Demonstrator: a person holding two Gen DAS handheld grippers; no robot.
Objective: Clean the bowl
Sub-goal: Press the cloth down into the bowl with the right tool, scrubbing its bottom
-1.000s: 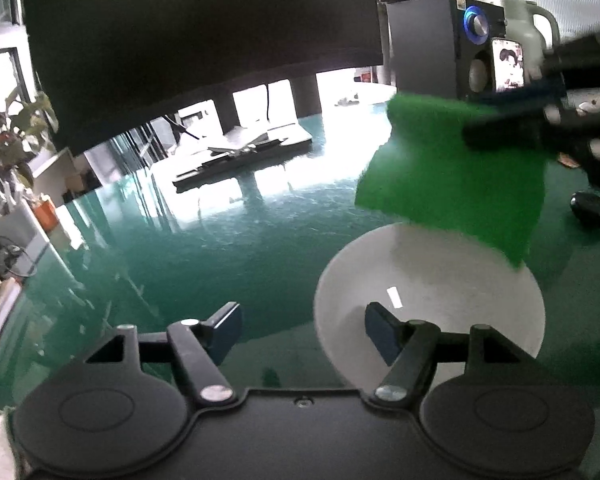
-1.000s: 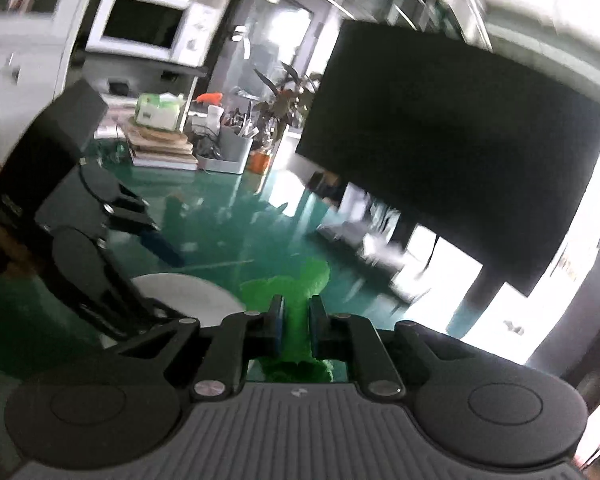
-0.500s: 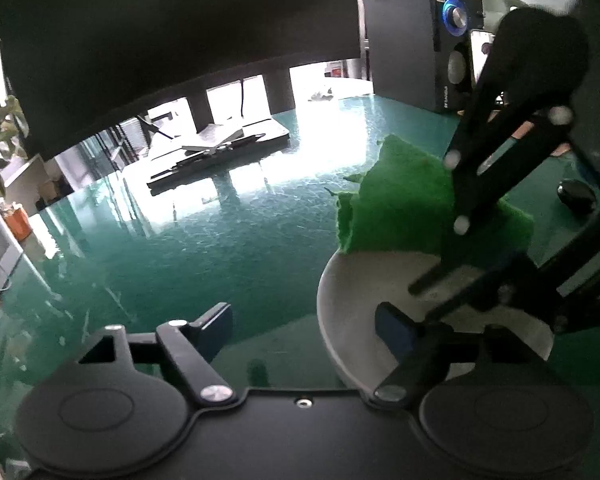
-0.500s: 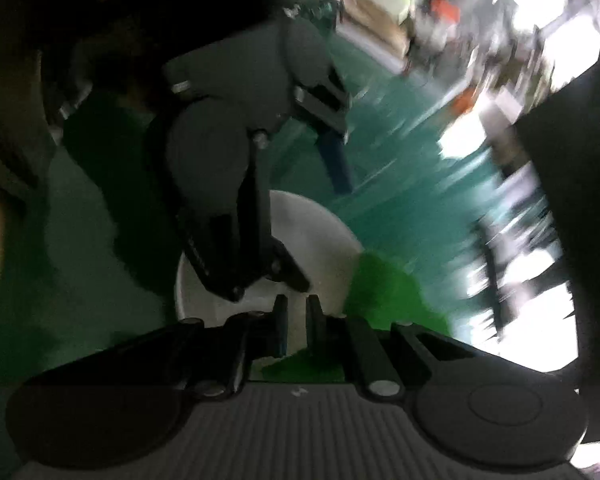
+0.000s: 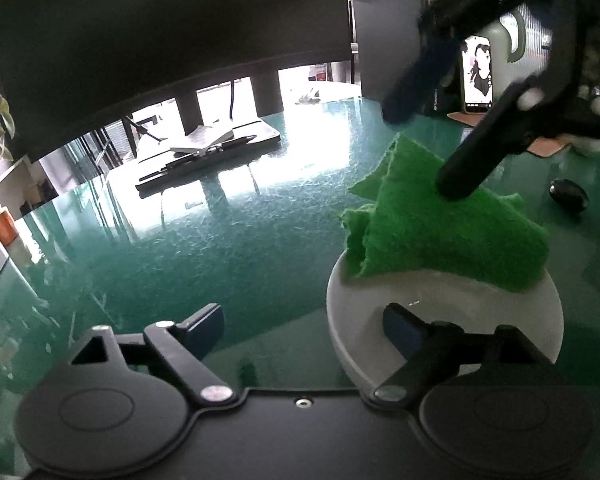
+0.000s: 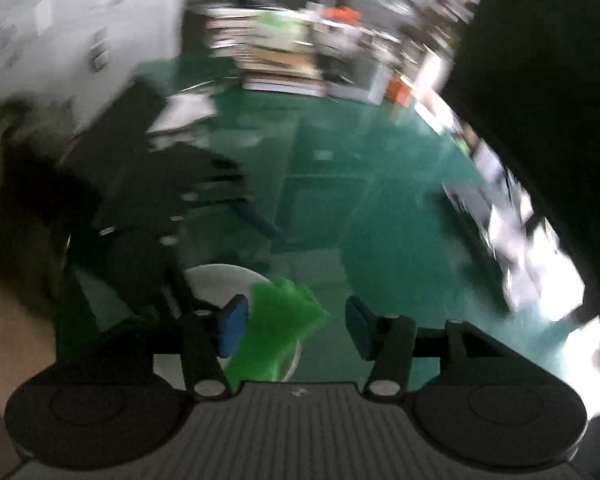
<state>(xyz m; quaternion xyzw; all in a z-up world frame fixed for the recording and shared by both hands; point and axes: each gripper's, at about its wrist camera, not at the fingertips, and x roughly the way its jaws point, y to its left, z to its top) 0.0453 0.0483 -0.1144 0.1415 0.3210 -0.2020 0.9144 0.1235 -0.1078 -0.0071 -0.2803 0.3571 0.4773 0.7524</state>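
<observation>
While the crumpled green scouring cloth [image 5: 452, 236] lies draped over the far rim of the shallow white ceramic bowl [image 5: 440, 312] on the green glass surface [image 5: 220, 240], both tools are seen spread and empty: the right tool [image 6: 296, 326] straddles the cloth ungripped, and the left tool [image 5: 304, 320] straddles the bowl's near rim. The rim should be pinched before the cloth is regripped and wiped round.

Half a second ago the right tool [image 6: 292, 330] had its blue-padded fingers pinched shut on the crumpled green scouring cloth [image 5: 448, 224]; now they stand wide apart, with the cloth [image 6: 278, 332] loose between them, nearer the left pad. The cloth now lies on the far rim of the shallow white round bowl [image 5: 444, 320], where a second ago it hung in the air above the bowl. In the left wrist view, the right tool [image 5: 428, 144] sits higher above the cloth than half a second ago.
</observation>
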